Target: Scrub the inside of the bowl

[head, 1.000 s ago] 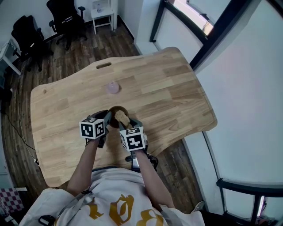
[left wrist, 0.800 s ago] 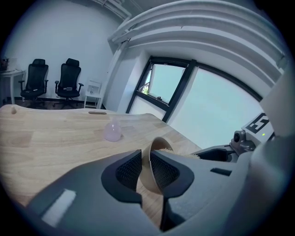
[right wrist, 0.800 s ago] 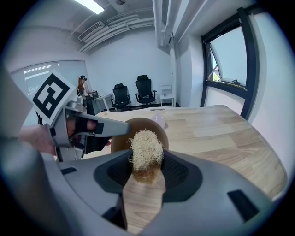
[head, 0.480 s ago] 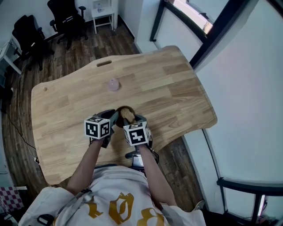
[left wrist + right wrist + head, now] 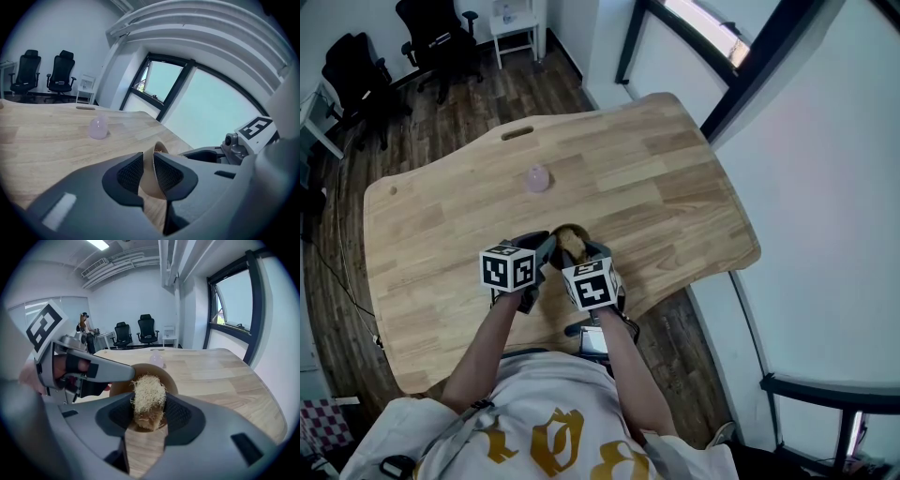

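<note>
A tan bowl [image 5: 566, 232] sits near the table's front edge. My left gripper [image 5: 541, 253] is shut on its left rim; in the left gripper view the bowl's wall [image 5: 158, 149] stands tilted between the dark pads [image 5: 129, 173]. My right gripper [image 5: 148, 416] is shut on a straw-coloured fibrous scrubber [image 5: 149, 392], held at the bowl's [image 5: 123, 385] opening. From the head view the scrubber [image 5: 574, 245] lies inside the bowl, with the right gripper [image 5: 580, 257] just behind it. The left gripper's body [image 5: 79, 369] shows at the left of the right gripper view.
A small pale pink egg-shaped object [image 5: 537, 178] stands on the wooden table [image 5: 656, 187] beyond the bowl, also visible as the pink object [image 5: 98, 127] in the left gripper view. Office chairs [image 5: 441, 37] stand on the floor past the table. A window wall [image 5: 741, 56] runs along the right.
Both grippers and the bowl have shifted a little to the right. The right gripper has pushed forward, carrying the scrubber deeper into the bowl. Little has moved in the last half second.
</note>
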Action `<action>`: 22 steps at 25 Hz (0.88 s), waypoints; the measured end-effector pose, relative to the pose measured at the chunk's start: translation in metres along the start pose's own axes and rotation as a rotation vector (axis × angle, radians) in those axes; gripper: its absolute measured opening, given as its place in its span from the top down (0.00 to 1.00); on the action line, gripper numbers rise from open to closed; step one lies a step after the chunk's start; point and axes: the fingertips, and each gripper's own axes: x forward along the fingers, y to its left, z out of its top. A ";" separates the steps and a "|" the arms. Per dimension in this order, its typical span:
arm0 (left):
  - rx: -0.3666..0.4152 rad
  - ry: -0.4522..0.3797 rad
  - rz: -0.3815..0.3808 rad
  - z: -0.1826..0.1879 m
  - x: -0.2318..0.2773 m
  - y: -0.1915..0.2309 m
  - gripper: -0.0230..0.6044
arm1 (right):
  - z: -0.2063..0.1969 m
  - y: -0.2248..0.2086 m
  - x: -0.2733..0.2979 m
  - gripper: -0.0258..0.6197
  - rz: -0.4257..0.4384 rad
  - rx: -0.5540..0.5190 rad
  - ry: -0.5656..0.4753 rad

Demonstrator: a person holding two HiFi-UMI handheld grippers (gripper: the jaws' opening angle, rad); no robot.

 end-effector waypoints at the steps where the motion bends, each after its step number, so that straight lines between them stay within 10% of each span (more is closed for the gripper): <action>1: 0.006 0.004 0.001 0.000 0.000 0.000 0.87 | 0.000 0.002 0.001 0.69 0.009 -0.011 0.003; 22: 0.043 0.051 0.078 -0.002 0.005 0.022 0.87 | -0.019 0.035 0.012 0.69 0.234 -0.215 0.216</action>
